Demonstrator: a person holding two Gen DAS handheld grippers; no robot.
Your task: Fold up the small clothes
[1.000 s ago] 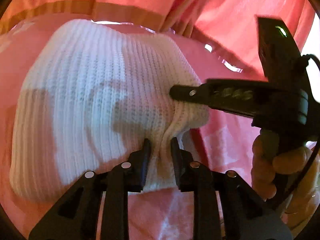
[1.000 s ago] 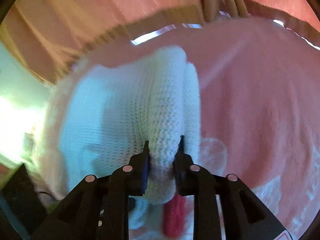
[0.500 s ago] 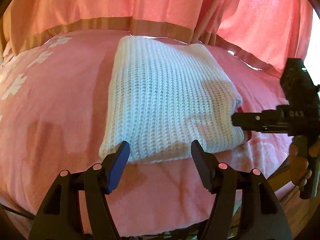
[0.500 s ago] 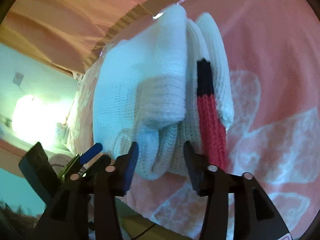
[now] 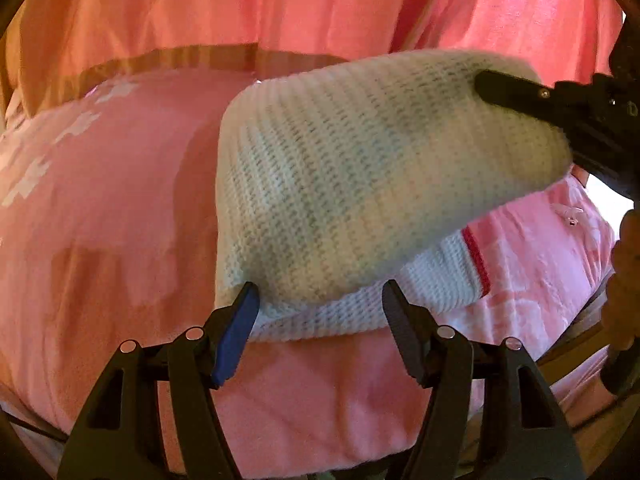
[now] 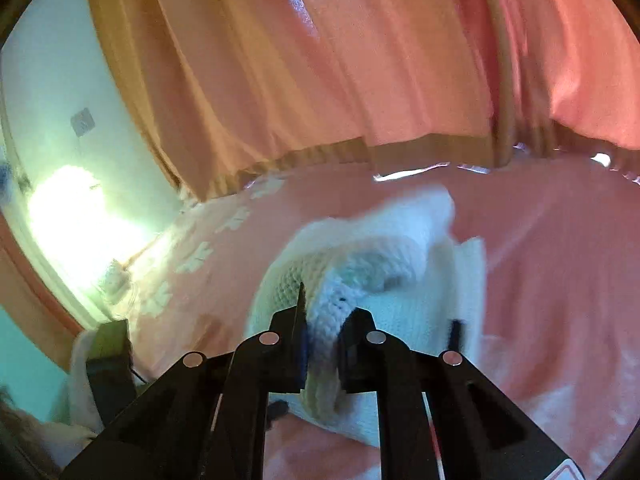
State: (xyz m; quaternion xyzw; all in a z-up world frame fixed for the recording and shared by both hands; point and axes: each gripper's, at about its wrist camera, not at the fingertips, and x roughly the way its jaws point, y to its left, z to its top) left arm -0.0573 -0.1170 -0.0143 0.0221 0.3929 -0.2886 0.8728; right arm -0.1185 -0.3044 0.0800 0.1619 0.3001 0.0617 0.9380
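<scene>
A folded white knit sweater (image 5: 360, 168) with a red stripe (image 5: 476, 260) at one edge lies on the pink bedspread (image 5: 100, 200). My left gripper (image 5: 320, 292) stands open at the sweater's near edge, pads apart and not pressing on it. My right gripper (image 6: 326, 308) has its jaws closing, pinching a thick bunched fold of the sweater (image 6: 400, 312). From the left wrist view, that right gripper (image 5: 520, 96) reaches in from the right and holds the upper layer lifted off the lower layer.
Pink curtains (image 5: 280, 0) hang close behind the bed's far edge. A person's hand (image 5: 624, 280) grips the right tool at the right border. A bright light (image 6: 72, 220) and a dark box (image 6: 112, 360) sit beyond the bed's left side.
My left gripper let go of the sweater and drew back, open. My right gripper opened, closed again on a fold and rose, lifting the top layer.
</scene>
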